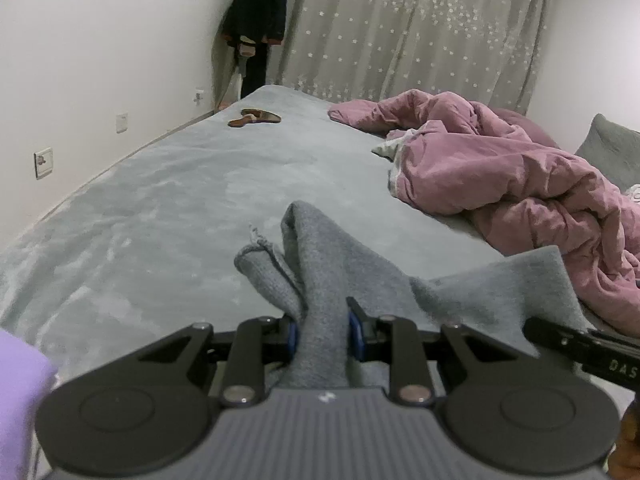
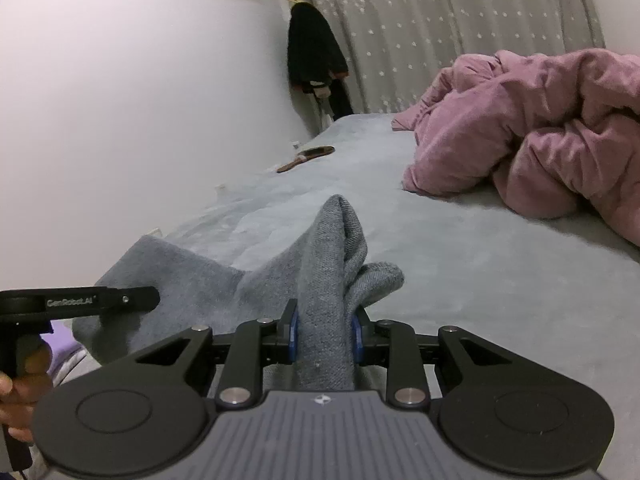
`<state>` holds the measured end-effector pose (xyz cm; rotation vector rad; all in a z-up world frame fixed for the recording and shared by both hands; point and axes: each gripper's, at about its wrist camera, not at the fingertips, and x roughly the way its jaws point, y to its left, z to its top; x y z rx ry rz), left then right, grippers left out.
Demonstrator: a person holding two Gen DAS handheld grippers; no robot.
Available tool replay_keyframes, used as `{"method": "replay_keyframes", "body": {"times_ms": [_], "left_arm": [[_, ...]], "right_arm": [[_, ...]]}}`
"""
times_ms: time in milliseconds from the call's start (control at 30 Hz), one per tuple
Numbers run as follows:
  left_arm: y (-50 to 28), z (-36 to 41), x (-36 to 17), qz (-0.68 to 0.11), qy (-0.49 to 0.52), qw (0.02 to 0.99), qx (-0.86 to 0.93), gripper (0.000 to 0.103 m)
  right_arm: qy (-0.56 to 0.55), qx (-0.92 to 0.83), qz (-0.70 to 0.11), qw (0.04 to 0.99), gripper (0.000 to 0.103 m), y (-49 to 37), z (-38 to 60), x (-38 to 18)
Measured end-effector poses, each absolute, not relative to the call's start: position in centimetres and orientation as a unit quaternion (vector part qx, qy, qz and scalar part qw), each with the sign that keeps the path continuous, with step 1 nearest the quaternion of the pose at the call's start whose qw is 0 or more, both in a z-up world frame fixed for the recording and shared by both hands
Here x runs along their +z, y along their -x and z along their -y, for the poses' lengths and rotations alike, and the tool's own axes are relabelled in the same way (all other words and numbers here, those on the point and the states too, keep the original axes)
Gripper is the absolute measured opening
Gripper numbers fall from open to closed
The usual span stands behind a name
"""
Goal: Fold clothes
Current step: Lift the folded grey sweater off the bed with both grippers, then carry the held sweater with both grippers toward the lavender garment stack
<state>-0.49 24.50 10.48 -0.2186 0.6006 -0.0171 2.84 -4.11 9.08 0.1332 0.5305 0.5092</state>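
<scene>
Over a wide bed with a pale grey-green cover [image 1: 168,208], both grippers pinched one grey knitted garment [image 1: 320,264]; it hung lifted between them, above the near end of the bed. Seen from the left wrist, the left gripper [image 1: 323,330] sat at six o'clock, its blue pads [image 1: 293,334] pressed onto a bunched fold of the grey cloth, which rose in a peak toward twelve o'clock; more of the garment spread away toward three o'clock, where part of the right gripper's black frame [image 1: 580,344] showed. Seen from the right wrist, the right gripper [image 2: 325,336] likewise clamped a fold of the same garment, and the cloth stretched toward nine o'clock, where the left gripper's black body [image 2: 80,302] and a hand [image 2: 24,392] holding it appeared. A crumpled pink quilt [image 1: 500,176] lay on the bed at two o'clock, apart from the garment; a small brown object [image 1: 254,117] lay on the far part of the bed at eleven o'clock; behind it dark clothing [image 1: 258,16] hung in the corner beside a grey curtain [image 1: 420,28] dotted with stars.
</scene>
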Motion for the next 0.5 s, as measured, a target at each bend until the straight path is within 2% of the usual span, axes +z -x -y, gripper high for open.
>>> {"method": "replay_keyframes", "body": {"times_ms": [500], "left_arm": [[3.4, -24.5, 12.4, -0.285, 0.061, 0.956, 0.014, 0.022]], "right_arm": [[-0.093, 0.232, -0.264, 0.932, 0.025, -0.5, 2.7, 8.6]]}}
